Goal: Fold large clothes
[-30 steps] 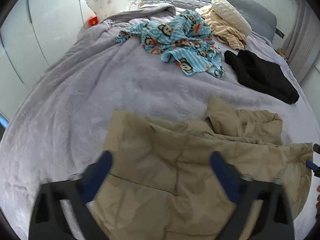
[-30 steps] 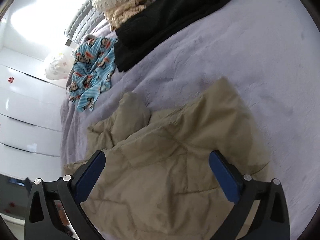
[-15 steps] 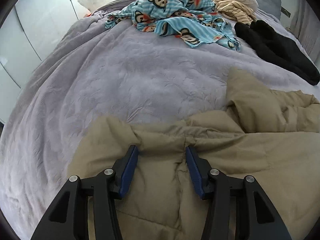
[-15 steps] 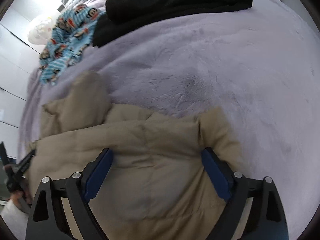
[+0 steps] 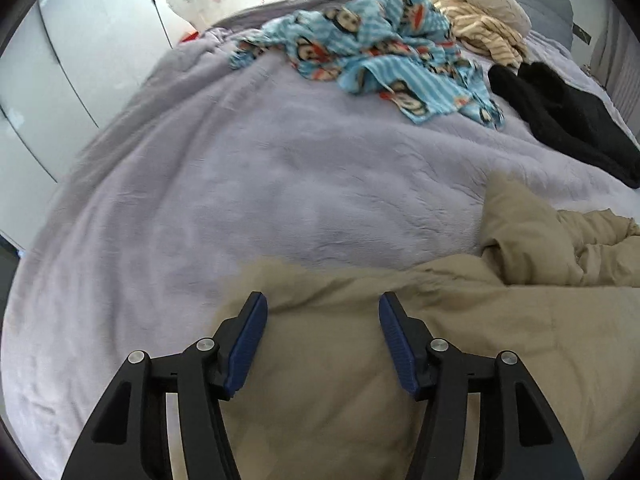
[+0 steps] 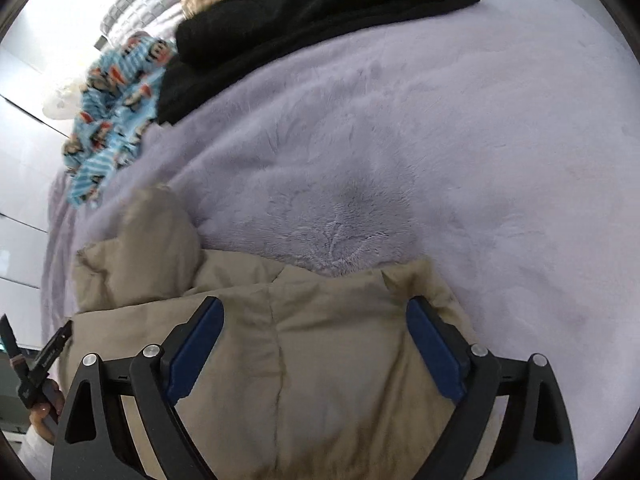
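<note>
Only right wrist view shows the left claw (image 6: 36, 360) beside the jacket (image 6: 320, 380).

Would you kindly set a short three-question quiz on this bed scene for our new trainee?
1. True or false: the left tongs are clamped shut on the tan jacket.
2. Which garment lies nearest the black garment? A) the blue cartoon-print cloth B) a red towel C) a pair of jeans
3. Fill in: the right tongs hover over the jacket's far ____, next to the bare lilac blanket.

Key
1. False: the jaws stand apart above the fabric, having just opened a little, with nothing pinched.
2. A
3. Edge; those jaws are wide open too.
</note>
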`<state>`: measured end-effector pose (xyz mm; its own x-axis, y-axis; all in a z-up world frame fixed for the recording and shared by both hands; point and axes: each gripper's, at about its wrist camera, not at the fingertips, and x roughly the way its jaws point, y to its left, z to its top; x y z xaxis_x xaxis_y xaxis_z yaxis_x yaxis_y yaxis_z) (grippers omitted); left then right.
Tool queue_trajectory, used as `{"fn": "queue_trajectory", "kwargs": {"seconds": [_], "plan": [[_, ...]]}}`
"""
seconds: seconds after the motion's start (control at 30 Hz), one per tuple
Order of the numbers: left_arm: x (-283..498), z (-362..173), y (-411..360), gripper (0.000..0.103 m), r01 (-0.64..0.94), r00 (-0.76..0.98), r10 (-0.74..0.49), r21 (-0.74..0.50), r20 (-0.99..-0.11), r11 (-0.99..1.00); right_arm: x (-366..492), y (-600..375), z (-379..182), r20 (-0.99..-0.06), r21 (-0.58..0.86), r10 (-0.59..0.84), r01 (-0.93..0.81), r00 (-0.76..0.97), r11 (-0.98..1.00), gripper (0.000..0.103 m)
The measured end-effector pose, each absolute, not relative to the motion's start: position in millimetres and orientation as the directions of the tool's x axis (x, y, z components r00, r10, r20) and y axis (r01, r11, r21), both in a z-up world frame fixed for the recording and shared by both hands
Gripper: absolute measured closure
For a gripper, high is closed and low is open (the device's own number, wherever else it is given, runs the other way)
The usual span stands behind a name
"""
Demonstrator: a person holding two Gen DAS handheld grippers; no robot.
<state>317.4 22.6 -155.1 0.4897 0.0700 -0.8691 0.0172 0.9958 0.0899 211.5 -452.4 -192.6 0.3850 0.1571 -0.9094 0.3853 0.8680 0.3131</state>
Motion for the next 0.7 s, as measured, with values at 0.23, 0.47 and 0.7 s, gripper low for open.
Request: {"fn": "queue_trajectory", "kwargs": {"seconds": [0.23, 0.47, 0.7], "plan": [[267, -129, 65, 0.043, -0.063, 0.456, 0.076, 0.053, -0.887, 0.997, 156, -452, -155, -0.855, 0.434, 0.229, 0.401, 0.465, 0.807, 0.009], [213, -132, 66, 0.043, -0.051, 0.376, 0.031, 0.013, -0.926, 0.999, 97, -435, -152, -0.806, 0.563, 0.336, 0.459, 0.486, 0.687, 0.006], [173, -129, 56, 0.005, -0.053, 0.355, -0.005, -0.025, -0.935, 0.998, 47, -415, -146, -0.783, 0.606, 0.373, 0.477, 0.497, 0.637, 0.005]]}}
